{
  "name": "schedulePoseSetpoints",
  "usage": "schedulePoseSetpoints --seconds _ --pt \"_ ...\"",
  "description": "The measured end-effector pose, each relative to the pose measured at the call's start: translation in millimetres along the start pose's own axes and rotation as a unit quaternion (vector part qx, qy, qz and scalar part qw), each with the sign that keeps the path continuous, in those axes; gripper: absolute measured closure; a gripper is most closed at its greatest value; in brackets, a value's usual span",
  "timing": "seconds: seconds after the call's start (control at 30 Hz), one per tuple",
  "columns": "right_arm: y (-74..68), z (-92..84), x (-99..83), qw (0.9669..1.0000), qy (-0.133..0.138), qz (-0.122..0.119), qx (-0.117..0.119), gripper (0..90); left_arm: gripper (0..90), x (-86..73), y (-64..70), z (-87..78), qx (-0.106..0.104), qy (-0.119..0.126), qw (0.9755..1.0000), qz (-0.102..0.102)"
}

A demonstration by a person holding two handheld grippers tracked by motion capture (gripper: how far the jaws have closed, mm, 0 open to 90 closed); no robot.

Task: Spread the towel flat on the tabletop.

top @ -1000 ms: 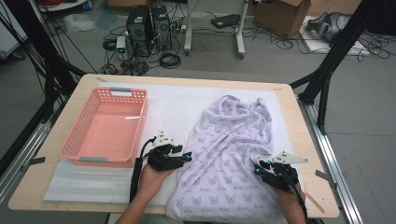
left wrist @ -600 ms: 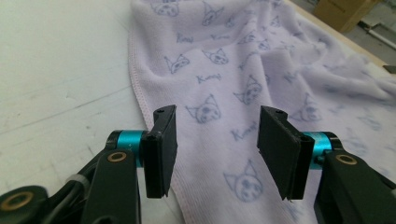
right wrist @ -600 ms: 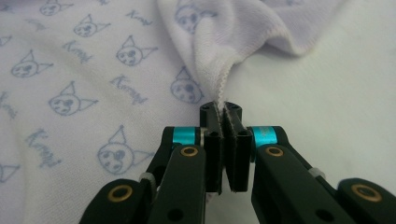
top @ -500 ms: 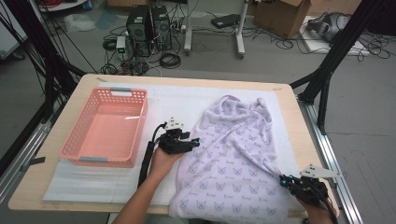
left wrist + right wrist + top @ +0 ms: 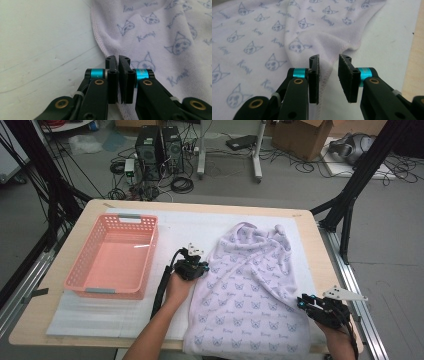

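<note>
1. Towel, pale lilac with little cat-face prints, is spread rumpled over the white mat on the table's right half.
2. Its left hem is pinched by the left gripper; the jaws have just been clamped together, with the stitched edge caught between the pads.
3. The right gripper is parked at the towel's right hem, and its jaws have just been opened, so the edge sits loose in the gap, not squeezed.
4. A pink basket is sat left of the towel, well apart.
</note>
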State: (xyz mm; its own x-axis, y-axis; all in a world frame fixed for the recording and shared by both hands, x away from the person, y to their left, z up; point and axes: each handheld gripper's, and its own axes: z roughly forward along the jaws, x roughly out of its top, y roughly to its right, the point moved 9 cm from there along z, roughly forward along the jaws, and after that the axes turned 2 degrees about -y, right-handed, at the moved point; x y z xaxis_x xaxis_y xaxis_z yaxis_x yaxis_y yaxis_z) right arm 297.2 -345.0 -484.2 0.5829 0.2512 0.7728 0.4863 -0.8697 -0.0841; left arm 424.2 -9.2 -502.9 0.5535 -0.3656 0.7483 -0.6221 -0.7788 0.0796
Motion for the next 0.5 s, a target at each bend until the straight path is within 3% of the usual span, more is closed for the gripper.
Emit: schedulePoseSetpoints --seconds 0.13,0.23,0.33,0.5 --pt "2.7 4.4 6.1 1.0000 0.002 0.001 -0.002 70.5 86.5 -12.1 -9.3 -16.7 0.019 -0.003 0.9997 -0.013" --pt "7.0 6.4 10.4 0.9999 0.007 0.010 -0.005 70.5 86.5 -24.4 -12.8 -35.7 0.026 0.000 0.9996 -0.009" --pt "13.2 10.7 15.6 0.9997 0.010 0.021 -0.010 70.5 86.5 -33.7 -8.3 -53.4 0.027 0.005 0.9996 0.002" --pt "20.8 21.0 28.0 0.9993 0.013 0.033 -0.010 70.4 86.3 -55.1 2.4 -74.3 0.016 0.013 0.9998 0.000"
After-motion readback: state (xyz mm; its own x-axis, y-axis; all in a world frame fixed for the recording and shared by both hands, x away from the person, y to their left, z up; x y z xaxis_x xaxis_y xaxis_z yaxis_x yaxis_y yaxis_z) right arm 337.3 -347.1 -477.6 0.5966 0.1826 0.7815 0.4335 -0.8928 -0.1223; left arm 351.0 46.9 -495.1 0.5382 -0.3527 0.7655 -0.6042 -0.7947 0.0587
